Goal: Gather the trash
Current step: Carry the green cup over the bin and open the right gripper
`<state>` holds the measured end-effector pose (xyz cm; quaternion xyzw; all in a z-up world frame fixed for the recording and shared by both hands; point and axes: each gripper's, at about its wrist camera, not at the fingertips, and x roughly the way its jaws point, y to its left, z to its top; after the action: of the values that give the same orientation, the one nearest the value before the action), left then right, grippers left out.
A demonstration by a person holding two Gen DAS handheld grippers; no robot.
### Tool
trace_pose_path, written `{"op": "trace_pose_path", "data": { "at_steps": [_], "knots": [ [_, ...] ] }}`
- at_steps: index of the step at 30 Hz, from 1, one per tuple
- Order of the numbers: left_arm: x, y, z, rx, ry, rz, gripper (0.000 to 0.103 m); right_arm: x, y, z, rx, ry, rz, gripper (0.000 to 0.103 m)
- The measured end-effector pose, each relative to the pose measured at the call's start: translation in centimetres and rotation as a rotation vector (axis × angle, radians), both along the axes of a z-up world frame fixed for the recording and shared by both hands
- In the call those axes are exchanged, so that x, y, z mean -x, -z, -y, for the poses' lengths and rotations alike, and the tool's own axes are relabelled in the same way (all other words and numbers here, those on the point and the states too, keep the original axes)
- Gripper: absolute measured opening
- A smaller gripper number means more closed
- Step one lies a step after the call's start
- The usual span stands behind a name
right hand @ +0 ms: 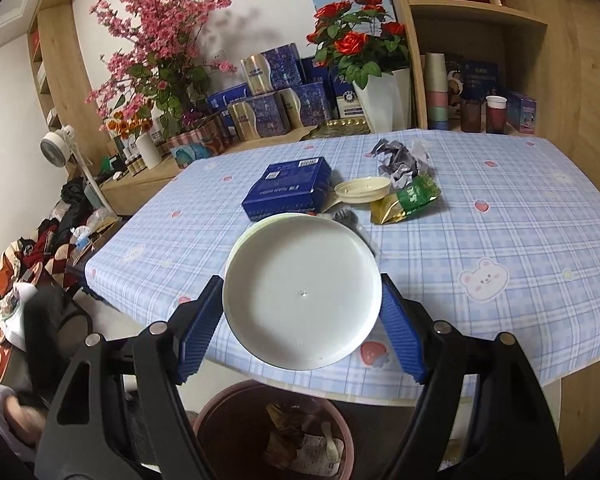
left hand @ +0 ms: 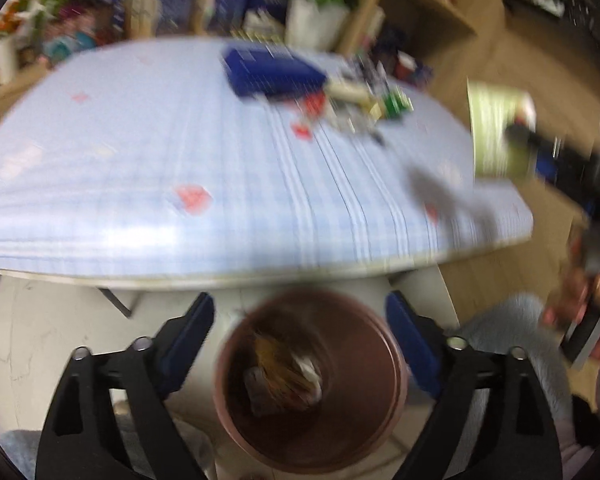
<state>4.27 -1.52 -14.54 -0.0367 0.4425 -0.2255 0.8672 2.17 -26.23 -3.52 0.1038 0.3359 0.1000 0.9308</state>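
My right gripper (right hand: 302,316) is shut on a white round container (right hand: 302,292), bottom toward the camera, held over the table's front edge and above the brown trash bin (right hand: 220,432), which holds wrappers. The left wrist view is blurred; my left gripper (left hand: 300,336) is open and empty, its blue fingers either side of and above the bin (left hand: 308,440). The container (left hand: 496,132) shows at the right there. On the table lie a blue box (right hand: 290,188), a cream lid (right hand: 362,190), a green-gold packet (right hand: 406,200) and crumpled silver foil (right hand: 400,158).
The table (right hand: 500,220) has a blue checked cloth. Behind it are flower pots (right hand: 380,96), stacked boxes (right hand: 272,108), stacked cups (right hand: 436,92) and wooden shelves. Clothes and clutter lie on the floor at left (right hand: 40,248).
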Motion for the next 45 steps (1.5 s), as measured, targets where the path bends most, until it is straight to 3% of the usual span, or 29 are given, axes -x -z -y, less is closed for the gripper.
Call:
{"op": "trace_pose_path", "data": {
  "at_steps": [7, 15, 31, 39, 45],
  "knots": [
    [0.8, -5.1, -3.8, 0.004, -0.189, 0.173, 0.097, 0.9, 1.4, -1.8, 0.014, -0.039, -0.03, 0.076],
    [2.0, -8.2, -6.7, -0.022, -0.296, 0.285, 0.097, 1.7, 4.6, -4.7, 0.044, -0.095, -0.126, 0.076],
    [2.0, -7.5, -8.5, -0.03, -0.371, 0.283, 0.097, 2.6, 12.0, -8.9, 0.164, -0.222, -0.399, 0.076],
    [1.9, -7.2, -8.7, -0.032, -0.38, 0.269, 0.097, 2.9, 13.1, -9.0, 0.162, -0.234, -0.448, 0.076],
    [1.9, -7.2, -8.9, -0.036, -0.382, 0.268, 0.097, 2.8, 12.7, -8.7, 0.155, -0.219, -0.429, 0.088]
  ]
}}
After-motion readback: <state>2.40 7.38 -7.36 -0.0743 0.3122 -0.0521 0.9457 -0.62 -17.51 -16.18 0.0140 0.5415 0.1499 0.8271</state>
